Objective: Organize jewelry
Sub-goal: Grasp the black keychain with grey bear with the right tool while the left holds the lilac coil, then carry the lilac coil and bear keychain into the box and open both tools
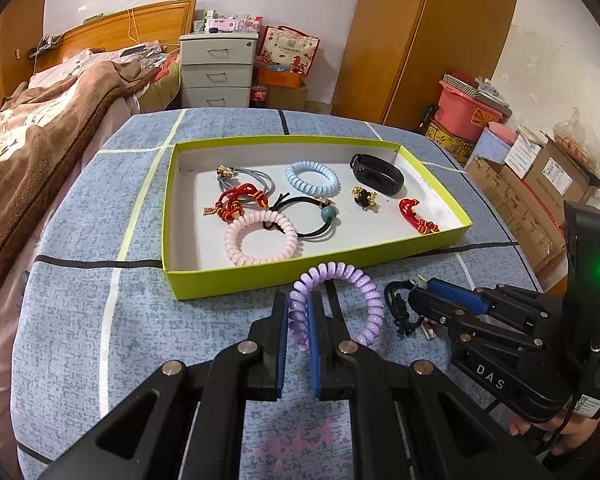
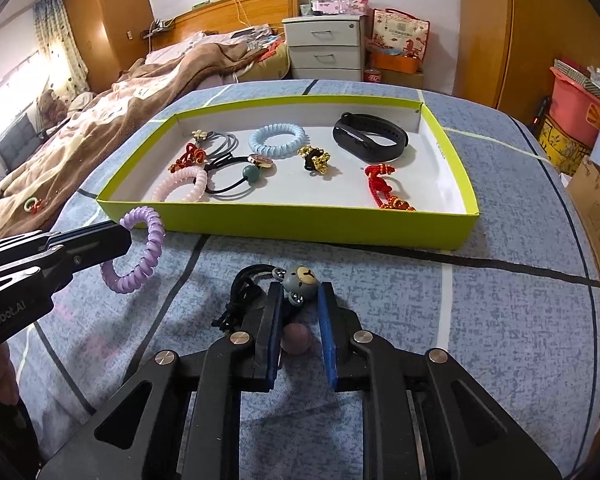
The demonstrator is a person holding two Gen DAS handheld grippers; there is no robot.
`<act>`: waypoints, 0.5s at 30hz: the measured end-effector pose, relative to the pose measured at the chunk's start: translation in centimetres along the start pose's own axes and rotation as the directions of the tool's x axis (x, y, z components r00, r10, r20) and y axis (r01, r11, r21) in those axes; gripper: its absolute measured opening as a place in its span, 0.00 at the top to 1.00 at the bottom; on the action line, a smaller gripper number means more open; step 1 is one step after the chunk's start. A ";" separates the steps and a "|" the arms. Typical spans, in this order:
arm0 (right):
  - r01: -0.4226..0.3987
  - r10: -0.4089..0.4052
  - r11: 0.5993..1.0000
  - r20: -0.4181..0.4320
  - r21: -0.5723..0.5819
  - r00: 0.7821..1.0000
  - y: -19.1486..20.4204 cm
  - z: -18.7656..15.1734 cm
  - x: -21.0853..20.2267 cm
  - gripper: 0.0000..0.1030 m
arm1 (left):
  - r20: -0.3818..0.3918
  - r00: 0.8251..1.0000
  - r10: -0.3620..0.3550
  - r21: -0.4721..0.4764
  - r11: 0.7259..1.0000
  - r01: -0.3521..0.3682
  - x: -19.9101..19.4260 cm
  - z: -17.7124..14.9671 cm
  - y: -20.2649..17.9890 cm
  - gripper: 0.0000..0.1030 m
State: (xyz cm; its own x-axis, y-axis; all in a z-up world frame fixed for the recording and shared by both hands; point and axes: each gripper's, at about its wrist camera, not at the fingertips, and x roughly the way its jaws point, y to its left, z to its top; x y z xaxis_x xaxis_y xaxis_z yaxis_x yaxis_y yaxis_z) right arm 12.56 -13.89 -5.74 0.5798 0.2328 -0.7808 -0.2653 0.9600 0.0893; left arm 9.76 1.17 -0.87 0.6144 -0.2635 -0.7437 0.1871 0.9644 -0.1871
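My left gripper (image 1: 299,312) is shut on a purple spiral hair tie (image 1: 364,284) and holds it above the cloth, just in front of the green-rimmed tray (image 1: 260,276). It also shows in the right wrist view (image 2: 140,256). My right gripper (image 2: 298,300) stands open around a black hair tie with a grey bear charm (image 2: 300,278) and a pink bead (image 2: 296,338), lying on the cloth. The tray (image 2: 300,224) holds pink (image 1: 260,238) and blue (image 1: 312,176) spiral ties, red knotted cords, black ties and a black wristband (image 1: 378,174).
The table has a blue patterned cloth (image 1: 80,320). A bed with a brown blanket (image 1: 28,152) lies to the left. A white drawer unit (image 1: 216,72) and wardrobe stand behind. Cardboard boxes (image 1: 540,184) and a pink bin are on the right.
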 end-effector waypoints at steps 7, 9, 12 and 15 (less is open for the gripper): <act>-0.017 0.017 1.000 0.035 0.019 0.999 -0.4 0.1 -1.0 0.83 | 0.016 1.000 0.011 0.009 1.000 -0.012 -0.5 0.3 -0.2 0.91; -0.020 0.020 1.000 0.045 0.021 0.999 -0.4 0.2 -1.3 0.83 | 0.022 1.000 0.014 0.008 1.000 -0.014 -0.7 0.5 -0.2 0.91; -0.025 0.023 0.999 0.062 0.022 0.998 -0.4 0.3 -1.9 0.83 | 0.028 0.999 0.016 0.009 1.000 -0.017 -0.9 0.6 -0.2 0.91; -0.027 0.025 0.999 0.081 0.028 0.996 -0.5 0.5 -2.5 0.83 | 0.034 0.999 0.018 0.013 1.000 -0.018 -1.1 0.8 -0.2 0.91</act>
State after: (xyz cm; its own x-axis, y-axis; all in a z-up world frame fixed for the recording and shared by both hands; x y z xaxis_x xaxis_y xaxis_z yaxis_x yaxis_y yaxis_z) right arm 11.64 -14.88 -3.58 0.6338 0.2685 -0.7254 -0.2594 0.9573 0.1277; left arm 9.68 1.22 0.47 0.6430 -0.2469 -0.7250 0.1858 0.9686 -0.1651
